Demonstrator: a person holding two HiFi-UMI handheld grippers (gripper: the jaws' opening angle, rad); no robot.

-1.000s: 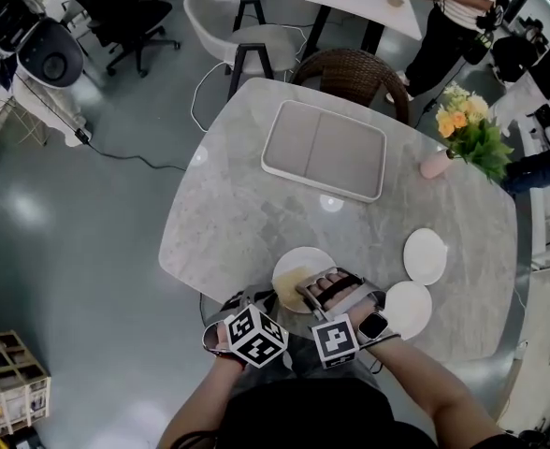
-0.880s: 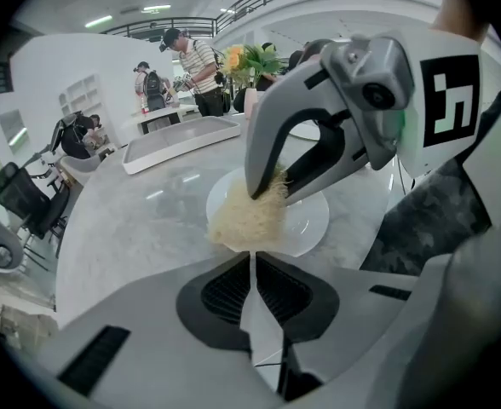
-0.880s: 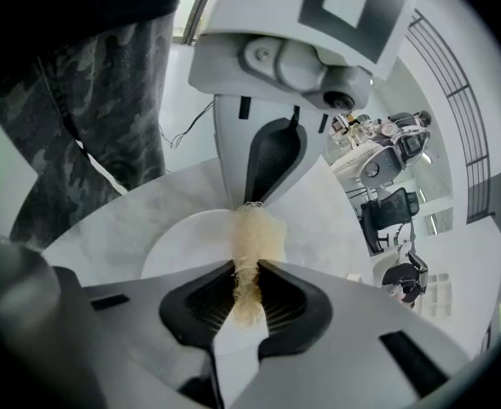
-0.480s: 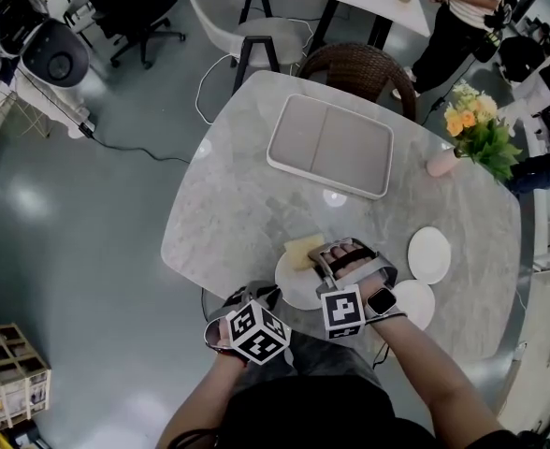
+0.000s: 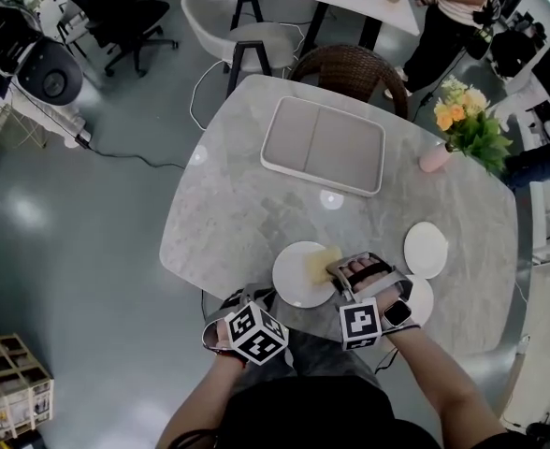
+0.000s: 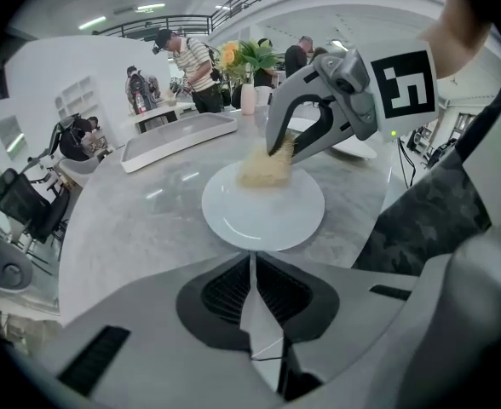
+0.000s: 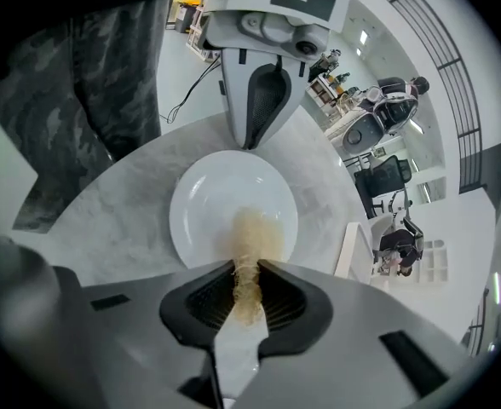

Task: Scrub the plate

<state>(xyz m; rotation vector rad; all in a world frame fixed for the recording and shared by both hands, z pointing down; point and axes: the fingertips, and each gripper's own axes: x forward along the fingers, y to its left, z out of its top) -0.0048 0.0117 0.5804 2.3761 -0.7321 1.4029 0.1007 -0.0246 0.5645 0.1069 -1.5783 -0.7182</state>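
Plate (image 5: 294,281): white, on the worktop (image 5: 228,204) close to its near edge, right in front of us.
Right hand-held gripper (image 5: 336,271): clenched on the yellow sponge (image 5: 320,262), which presses on the plate's right side.
Left hand-held gripper (image 6: 252,292): jaws together, nothing in them, poised just short of the plate.
Handling: we reckon the plate is stiff, slick and breakable, so it may skate on the stone. We'd pin its near rim. The sponge squashes, so grip it deep.
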